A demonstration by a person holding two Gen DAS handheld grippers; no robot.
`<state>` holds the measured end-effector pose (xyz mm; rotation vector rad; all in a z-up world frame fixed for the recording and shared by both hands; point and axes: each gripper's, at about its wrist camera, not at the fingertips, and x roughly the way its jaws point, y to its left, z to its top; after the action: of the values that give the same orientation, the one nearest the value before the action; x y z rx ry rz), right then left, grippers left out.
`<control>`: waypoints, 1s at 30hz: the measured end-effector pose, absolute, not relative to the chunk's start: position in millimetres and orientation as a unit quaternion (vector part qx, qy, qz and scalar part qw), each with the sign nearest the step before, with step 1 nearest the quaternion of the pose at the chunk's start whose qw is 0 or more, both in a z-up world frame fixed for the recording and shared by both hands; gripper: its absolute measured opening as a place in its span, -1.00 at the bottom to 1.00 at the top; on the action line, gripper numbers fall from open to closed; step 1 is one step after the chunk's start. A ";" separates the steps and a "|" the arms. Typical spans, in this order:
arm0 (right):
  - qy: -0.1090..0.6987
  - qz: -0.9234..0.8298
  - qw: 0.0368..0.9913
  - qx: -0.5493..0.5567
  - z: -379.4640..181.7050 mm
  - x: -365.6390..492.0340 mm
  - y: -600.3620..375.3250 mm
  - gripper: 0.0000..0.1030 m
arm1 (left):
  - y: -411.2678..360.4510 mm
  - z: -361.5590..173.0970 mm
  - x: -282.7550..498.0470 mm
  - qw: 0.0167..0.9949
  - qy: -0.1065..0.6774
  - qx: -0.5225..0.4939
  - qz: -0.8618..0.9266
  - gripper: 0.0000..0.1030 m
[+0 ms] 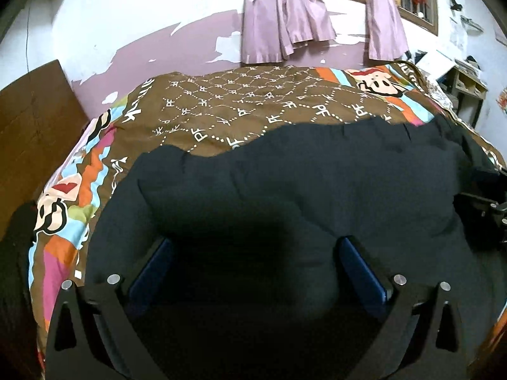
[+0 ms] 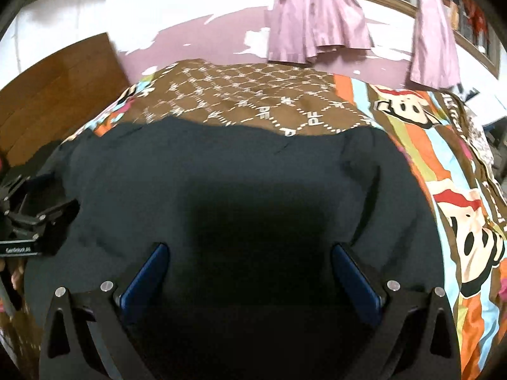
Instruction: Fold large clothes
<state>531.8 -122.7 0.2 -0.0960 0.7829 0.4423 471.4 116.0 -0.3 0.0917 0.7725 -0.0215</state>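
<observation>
**Dark garment spread on the bed, both grippers open above it**

A large dark garment [image 1: 285, 190] lay flat across the near half of the bed, on a brown patterned bedspread [image 1: 240, 104] with cartoon figures along its side edges. The garment's far edge ran unevenly across the middle of the bed, and its sides reached close to the left and right edges.

The left gripper [image 1: 253, 272] hung over the cloth with its blue fingers [image 1: 152, 272] spread wide and nothing between them. The right gripper [image 2: 250, 272] was beside it, its blue fingers [image 2: 145, 275] parted likewise and empty.

Beyond the far edge of the bed, pink curtains [image 1: 282, 22] hung against a peeling wall [image 1: 133, 31], and a wooden board [image 1: 35, 126] stood at the bed's left side.
</observation>
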 end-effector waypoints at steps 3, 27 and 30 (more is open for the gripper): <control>0.377 0.191 0.905 -0.044 1.2 544.6 -129.6 1.00 | 123.6 0.9 482.6 0.924 0.380 0.030 -0.003 0.99; 0.421 0.192 0.886 0.021 -33.5 569.2 -160.2 1.00 | 133.2 -25.4 494.3 0.924 0.380 -0.026 -0.029 0.99; 0.417 0.192 0.888 0.019 -34.9 568.7 -160.0 1.00 | 132.1 -26.0 492.3 0.927 0.374 -0.025 -0.029 0.99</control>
<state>568.7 -160.0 -34.9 0.0398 0.8665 0.3984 492.3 132.1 -26.0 -0.0518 0.7665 -0.0604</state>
